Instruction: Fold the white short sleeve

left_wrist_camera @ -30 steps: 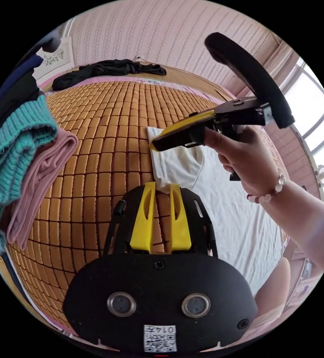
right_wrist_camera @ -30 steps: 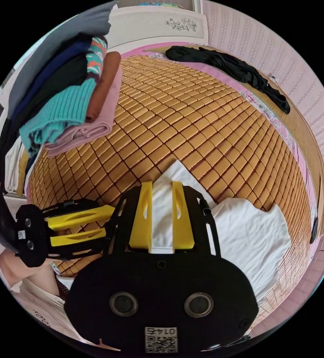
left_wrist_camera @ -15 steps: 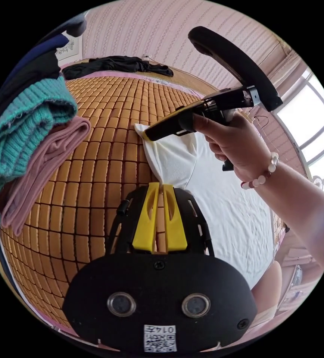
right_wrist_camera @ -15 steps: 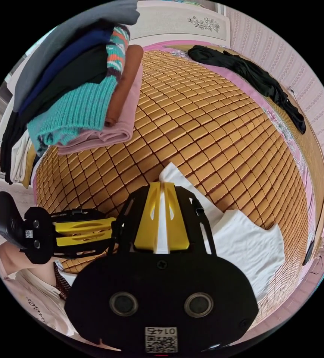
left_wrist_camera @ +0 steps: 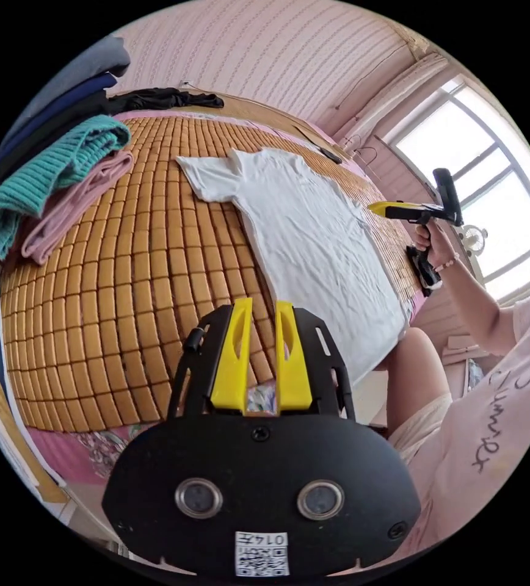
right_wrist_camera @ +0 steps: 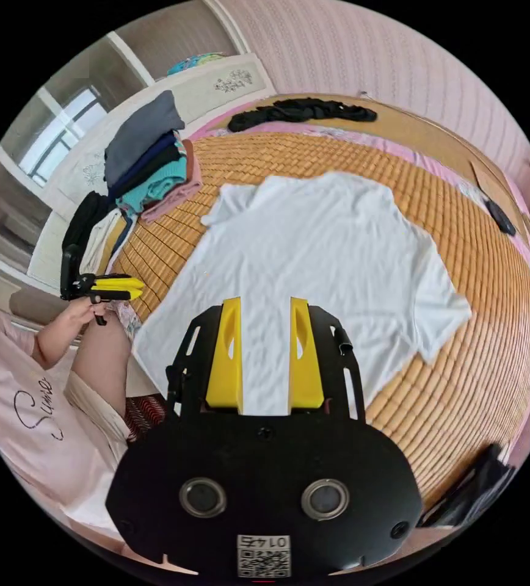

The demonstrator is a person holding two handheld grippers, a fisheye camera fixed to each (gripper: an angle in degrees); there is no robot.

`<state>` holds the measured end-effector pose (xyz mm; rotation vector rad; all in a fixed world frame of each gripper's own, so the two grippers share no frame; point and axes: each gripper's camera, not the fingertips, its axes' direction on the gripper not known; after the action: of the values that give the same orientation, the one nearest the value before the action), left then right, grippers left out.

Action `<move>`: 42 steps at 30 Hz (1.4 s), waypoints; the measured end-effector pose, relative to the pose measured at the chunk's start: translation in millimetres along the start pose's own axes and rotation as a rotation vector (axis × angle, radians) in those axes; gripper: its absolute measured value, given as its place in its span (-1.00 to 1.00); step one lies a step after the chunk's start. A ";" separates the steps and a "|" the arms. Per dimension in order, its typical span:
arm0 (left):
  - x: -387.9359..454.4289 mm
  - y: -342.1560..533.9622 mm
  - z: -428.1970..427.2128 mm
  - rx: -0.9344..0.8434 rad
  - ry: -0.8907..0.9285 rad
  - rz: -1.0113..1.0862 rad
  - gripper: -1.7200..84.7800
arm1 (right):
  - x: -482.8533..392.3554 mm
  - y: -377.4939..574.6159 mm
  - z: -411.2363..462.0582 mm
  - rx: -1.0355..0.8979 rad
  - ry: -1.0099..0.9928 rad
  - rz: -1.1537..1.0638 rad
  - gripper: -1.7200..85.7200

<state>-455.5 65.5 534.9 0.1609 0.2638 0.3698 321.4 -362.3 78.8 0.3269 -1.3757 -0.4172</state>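
A white short-sleeve shirt (right_wrist_camera: pixel 332 256) lies spread flat on a bed covered by a woven bamboo mat (left_wrist_camera: pixel 124 268), both sleeves out to the sides. The left tool (left_wrist_camera: pixel 261 311) hovers above the mat's near edge, just beside the shirt's hem, its yellow jaws parted by a narrow gap and holding nothing. The right tool (right_wrist_camera: pixel 265 308) hangs over the shirt's lower half, jaws wider apart, empty (white cloth shows between them, well below). Each tool also appears small in the other's view, gripped by a hand (left_wrist_camera: pixel 437 243). Beyond the left tool, a stack of folded clothes (left_wrist_camera: pixel 51 183) sits on the mat; a dark garment (right_wrist_camera: pixel 301 113) lies at the far edge.
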 end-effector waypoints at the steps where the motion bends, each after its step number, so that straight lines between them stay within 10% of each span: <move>1: 7.0 6.8 4.6 -0.035 -0.002 0.004 -0.79 | 13.5 41.8 -2.0 -0.074 0.024 0.093 -0.69; 8: 63.5 25.2 50.1 -0.317 -0.027 0.069 -0.76 | 53.9 211.6 -11.9 -0.217 0.029 0.498 -0.68; 30: 95.3 -9.1 91.4 -0.454 -0.116 0.096 -0.98 | 109.4 299.2 -44.0 -0.251 -0.013 0.589 -0.94; 42: 165.8 -102.2 76.2 -0.251 -0.120 0.309 -0.95 | 157.8 237.1 -91.6 0.320 0.053 0.430 -0.78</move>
<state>-250.7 25.8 549.6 -0.0241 0.0709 0.6931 456.3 -228.5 309.9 0.2895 -1.4157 0.1686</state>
